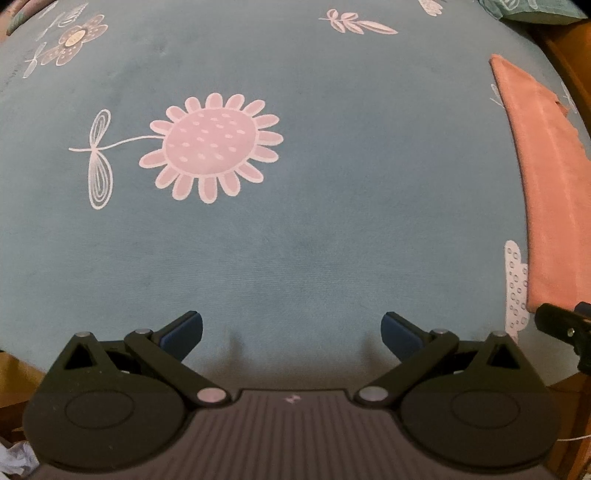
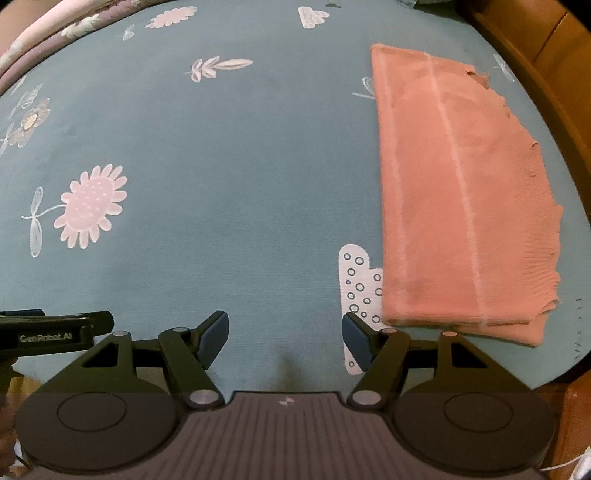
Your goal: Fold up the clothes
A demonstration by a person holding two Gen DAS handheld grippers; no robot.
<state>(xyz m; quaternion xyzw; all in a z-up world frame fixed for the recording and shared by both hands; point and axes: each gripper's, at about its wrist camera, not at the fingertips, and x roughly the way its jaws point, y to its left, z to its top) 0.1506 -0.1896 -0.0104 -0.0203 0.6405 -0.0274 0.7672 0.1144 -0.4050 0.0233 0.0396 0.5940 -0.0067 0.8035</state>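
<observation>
Nearest in the left wrist view: left gripper (image 1: 291, 334), fingers (image 1: 184, 332) spread wide, released, nothing between them, only bare blue sheet below. Hovering over the bed (image 1: 295, 258), pointed steeply down, near its front edge. At the right border of that view, a black part of the right gripper (image 1: 563, 326), just beside the near end of the cloth.

Nearest in the right wrist view: right gripper (image 2: 284, 341), fingers (image 2: 212, 338) likewise apart, released, empty, blue pads facing each other over the sheet. At the left border, a black bar of the left gripper (image 2: 55, 332), lettered GenRobot.AI.

Just beyond the right finger: white spotted print (image 2: 356, 291) on the sheet, partly under the cloth's left near corner.

Then the task's thing: salmon-pink folded cloth (image 2: 454, 206), lying flat on the bed along its right edge, long side running away from the grippers. 2 pale stripes down its length. Left side a straight, clean fold; right side ragged, with layered uneven edges. Near end just beside the right gripper, not touched by either finger. Same cloth seen as a narrow strip (image 1: 543, 184) at the right of the left wrist view.

Mid-bed, well left of the cloth: pink daisy print (image 1: 214, 147) with a white stem.

Farther: leaf sprig print (image 1: 354, 21), another flower print (image 1: 75, 38) toward the far left corner.

Beyond the right edge of the bed: brown wooden frame (image 2: 546, 55).
</observation>
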